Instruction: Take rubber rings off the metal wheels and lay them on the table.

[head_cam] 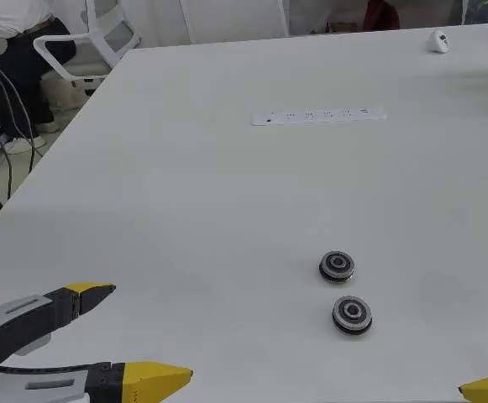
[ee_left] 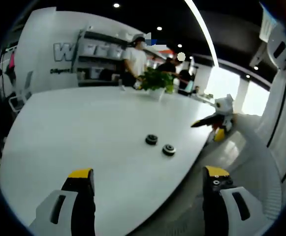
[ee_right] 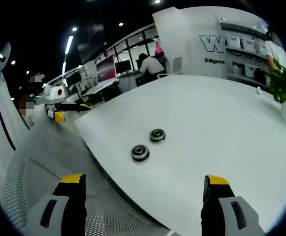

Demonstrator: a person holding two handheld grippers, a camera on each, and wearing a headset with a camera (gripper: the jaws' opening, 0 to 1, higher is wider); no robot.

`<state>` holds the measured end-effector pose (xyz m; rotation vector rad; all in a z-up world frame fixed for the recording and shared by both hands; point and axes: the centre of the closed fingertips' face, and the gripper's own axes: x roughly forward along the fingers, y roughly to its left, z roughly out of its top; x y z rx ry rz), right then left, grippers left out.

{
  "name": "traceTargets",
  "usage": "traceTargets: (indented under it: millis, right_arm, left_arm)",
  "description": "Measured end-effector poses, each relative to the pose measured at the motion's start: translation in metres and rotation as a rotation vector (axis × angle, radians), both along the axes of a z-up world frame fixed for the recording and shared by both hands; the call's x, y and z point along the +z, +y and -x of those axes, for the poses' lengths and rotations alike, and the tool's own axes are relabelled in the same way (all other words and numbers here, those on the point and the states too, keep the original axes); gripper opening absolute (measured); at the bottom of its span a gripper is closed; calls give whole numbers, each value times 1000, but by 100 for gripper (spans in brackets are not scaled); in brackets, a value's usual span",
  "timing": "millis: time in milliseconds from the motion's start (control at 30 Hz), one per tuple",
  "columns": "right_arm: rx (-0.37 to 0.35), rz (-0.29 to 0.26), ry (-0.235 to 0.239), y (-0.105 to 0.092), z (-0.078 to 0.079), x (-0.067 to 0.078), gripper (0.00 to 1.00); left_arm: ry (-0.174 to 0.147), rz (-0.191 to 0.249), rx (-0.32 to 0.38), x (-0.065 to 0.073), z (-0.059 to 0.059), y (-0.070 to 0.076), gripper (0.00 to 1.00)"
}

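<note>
Fingers (ee_left: 81, 179) of the left gripper (ee_left: 148, 173) are seen spread wide apart with nothing between them. They are held at the near left of the worktop (head_cam: 185, 193), well apart from the work.

Further right, two metal wheels are found lying flat on the worktop, just beside each other but not touching. They are the far wheel (head_cam: 337, 266) and the near wheel (head_cam: 352, 315), which lies closer to the worktop's front edge. A dark rubber ring (head_cam: 322, 268) is seen around the rim of each, so neither wheel is judged to have been stripped yet.

At the far right, the right gripper (ee_right: 144, 180) is likewise held with its fingers parted and empty. It is near the front edge of the worktop and short of the wheels.

The wheels are judged to be stiff and heavy for their size, and apt to slide on the smooth worktop if pushed from one side only. The rings are judged to be soft, light and stretchy, seated tightly on the rim, and liable to snap back if released too soon. A wheel would best be pinned across its metal body by one gripper. The ring's outer edge could then be pinched at one spot by the other gripper and peeled over the rim. Little of the ring stands proud, so a shallow, firm pinch is called for.
</note>
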<state>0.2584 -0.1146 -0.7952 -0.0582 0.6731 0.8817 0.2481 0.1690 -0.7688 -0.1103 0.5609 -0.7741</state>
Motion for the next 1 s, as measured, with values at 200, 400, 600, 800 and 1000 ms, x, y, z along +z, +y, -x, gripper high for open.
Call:
traceTargets:
  millis: [200,400,600,800,1000]
  right_arm:
    - [-5,5,0,0,0,1,98]
    - [-9,3,1,1,1,2,98]
    - [-20,0,-1,0,0,4,97]
    - [-24,-3,1,1,2,5,97]
    - [-32,-5,3,1,1,5,97]
  left_arm:
    - [8,-3,0,0,0,1,100]
    - [7,-1,-6,2,0,0,100]
    - [-7,2,-9,5,0,1,100]
    - [-3,0,-11,6,0,3,100]
    - [7,-3,-21,2,1,4,100]
